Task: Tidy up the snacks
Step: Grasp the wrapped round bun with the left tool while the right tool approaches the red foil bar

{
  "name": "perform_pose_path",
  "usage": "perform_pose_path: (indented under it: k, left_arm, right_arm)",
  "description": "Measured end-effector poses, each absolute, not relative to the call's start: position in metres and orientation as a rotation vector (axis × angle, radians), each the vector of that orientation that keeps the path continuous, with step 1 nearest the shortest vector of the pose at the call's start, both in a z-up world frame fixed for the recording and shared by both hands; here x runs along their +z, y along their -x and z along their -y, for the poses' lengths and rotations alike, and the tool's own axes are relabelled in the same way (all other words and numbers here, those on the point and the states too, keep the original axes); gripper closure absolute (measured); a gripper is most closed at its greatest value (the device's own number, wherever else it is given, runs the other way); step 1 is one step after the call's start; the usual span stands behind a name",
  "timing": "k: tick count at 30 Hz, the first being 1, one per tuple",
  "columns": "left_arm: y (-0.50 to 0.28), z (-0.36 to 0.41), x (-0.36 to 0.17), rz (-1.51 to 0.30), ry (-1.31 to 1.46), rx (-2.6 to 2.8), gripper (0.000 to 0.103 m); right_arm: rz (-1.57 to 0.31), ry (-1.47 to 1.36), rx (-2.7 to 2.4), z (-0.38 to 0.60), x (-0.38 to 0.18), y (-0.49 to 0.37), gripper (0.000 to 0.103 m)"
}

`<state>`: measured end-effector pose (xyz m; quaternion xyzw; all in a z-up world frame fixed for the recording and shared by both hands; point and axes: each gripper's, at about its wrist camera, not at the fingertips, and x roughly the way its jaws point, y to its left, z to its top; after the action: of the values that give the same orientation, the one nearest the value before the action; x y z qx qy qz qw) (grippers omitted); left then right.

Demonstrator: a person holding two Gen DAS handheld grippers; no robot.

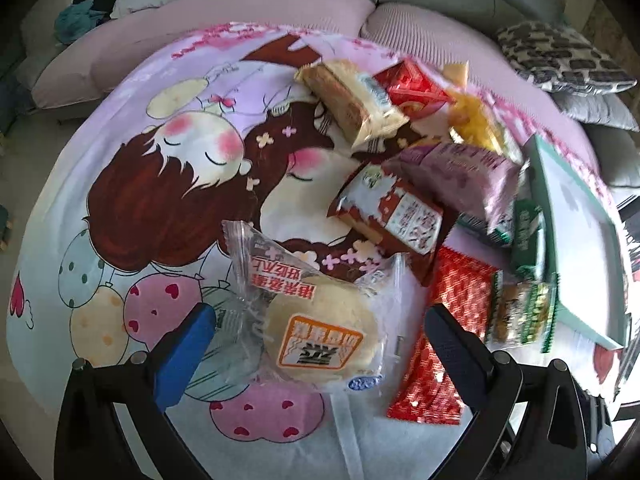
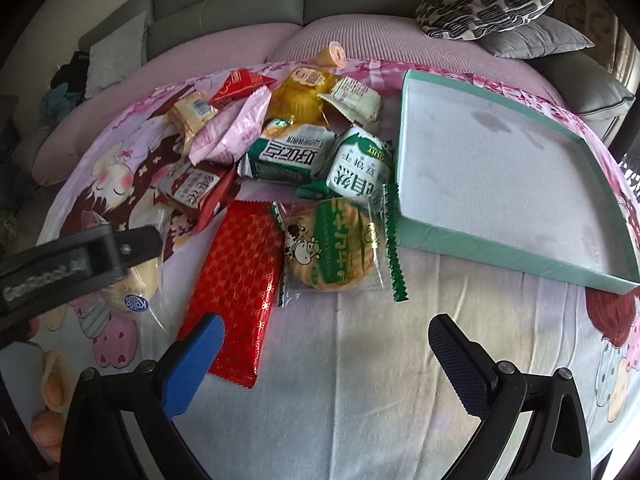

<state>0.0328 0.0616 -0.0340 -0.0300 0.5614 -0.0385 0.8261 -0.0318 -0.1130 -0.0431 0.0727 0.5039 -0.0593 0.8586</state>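
A pile of wrapped snacks lies on a cartoon-print cloth point(image 1: 120, 160). My left gripper point(image 1: 320, 332) is open, its fingers either side of a round pale cake in a clear wrapper point(image 1: 320, 340). A red foil packet point(image 1: 452, 332) lies just right of it. My right gripper point(image 2: 324, 344) is open and empty over bare cloth, with the red foil packet point(image 2: 240, 280) by its left finger and a round green biscuit pack point(image 2: 336, 252) ahead. An empty teal tray point(image 2: 500, 168) lies to the right. The left gripper's body point(image 2: 80, 264) shows at the left of the right wrist view.
Other snacks include a brown-and-white pack point(image 1: 392, 216), a purple bag point(image 1: 468, 176), green-and-white packs point(image 2: 292, 152), a pink bag point(image 2: 236, 128) and a yellow cake point(image 2: 300, 96). A sofa with a patterned cushion point(image 2: 484, 4) stands behind.
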Motion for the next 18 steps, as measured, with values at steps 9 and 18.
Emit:
perform_pose_path:
  k: [9, 18]
  left_arm:
    - [-0.033, -0.055, -0.032, -1.174, 0.055, -0.118, 0.030]
    - [-0.028, -0.066, -0.024, -1.152, 0.093, -0.119, 0.033]
  right_arm:
    - [-1.066, -0.157, -0.134, 0.113, -0.046, 0.030, 0.000]
    - [-1.059, -0.145, -0.123, 0.104, -0.044, 0.024, 0.000]
